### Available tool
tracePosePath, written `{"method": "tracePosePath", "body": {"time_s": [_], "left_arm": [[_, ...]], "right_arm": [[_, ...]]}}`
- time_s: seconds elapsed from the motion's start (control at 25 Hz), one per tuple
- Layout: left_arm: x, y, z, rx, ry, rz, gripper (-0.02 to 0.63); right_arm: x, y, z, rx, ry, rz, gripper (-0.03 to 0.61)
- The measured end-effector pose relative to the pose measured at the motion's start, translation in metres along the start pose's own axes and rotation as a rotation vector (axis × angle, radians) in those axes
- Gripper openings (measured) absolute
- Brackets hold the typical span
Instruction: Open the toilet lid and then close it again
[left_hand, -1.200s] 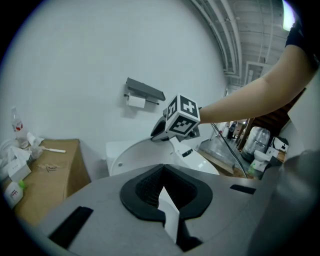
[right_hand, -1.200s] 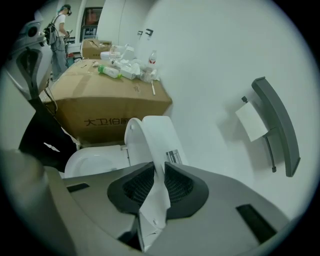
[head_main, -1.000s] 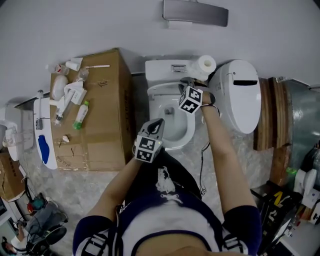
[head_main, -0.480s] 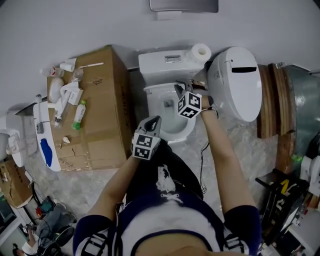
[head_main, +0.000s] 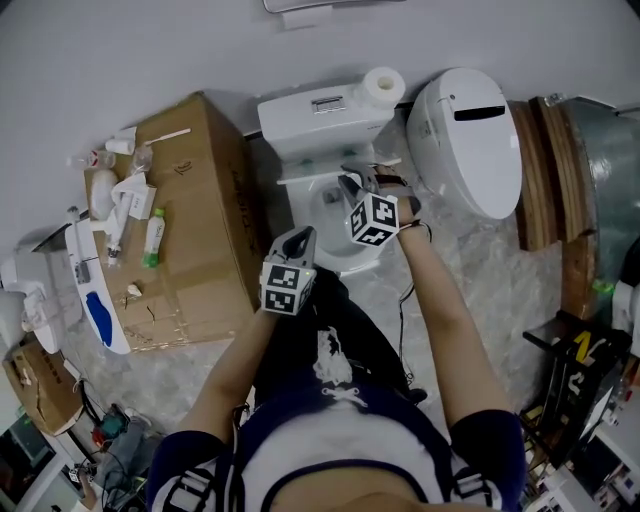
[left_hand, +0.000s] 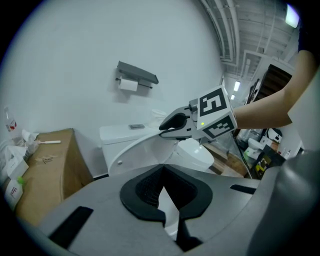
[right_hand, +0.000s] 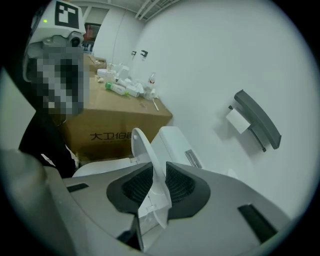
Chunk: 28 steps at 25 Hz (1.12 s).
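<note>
both jaws of right gripper (right_hand: 154, 171) pinch half-raised toilet lid (right_hand: 144, 149) edge

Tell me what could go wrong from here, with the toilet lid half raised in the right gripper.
1. The right gripper pinches only the thin rim of the toilet lid; if it slips, the lid could slam onto the bowl.
2. The left gripper, shut and empty, hovers by the bowl's front rim. It may be in the lid's path and could get struck.

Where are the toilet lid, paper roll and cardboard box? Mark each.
toilet lid (right_hand: 145, 150), right gripper view, upper part
paper roll (head_main: 381, 85), head view, its round end
cardboard box (head_main: 195, 180), head view, bare top
</note>
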<state>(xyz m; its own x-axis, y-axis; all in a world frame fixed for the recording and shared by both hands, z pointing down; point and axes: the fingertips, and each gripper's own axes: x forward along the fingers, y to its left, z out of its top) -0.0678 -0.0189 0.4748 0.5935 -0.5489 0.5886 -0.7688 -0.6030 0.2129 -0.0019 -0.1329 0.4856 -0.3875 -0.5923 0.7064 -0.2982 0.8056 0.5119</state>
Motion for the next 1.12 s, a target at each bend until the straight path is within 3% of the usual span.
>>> {"method": "tracePosePath", "body": {"time_s": [0.36,1.12], "left_arm": [[0.011,-0.001,-0.012,-0.015,0.028,-0.007,0.005],[0.056,0.01,-0.055,-0.136,0.055,0.017,0.006]], "right_arm": [[-0.015,0.029,-0.006,0.018,-0.032,-0.041,0.066],[-0.04,0.084,-0.023,0.031,-0.061,-0.11,0.072]]}}
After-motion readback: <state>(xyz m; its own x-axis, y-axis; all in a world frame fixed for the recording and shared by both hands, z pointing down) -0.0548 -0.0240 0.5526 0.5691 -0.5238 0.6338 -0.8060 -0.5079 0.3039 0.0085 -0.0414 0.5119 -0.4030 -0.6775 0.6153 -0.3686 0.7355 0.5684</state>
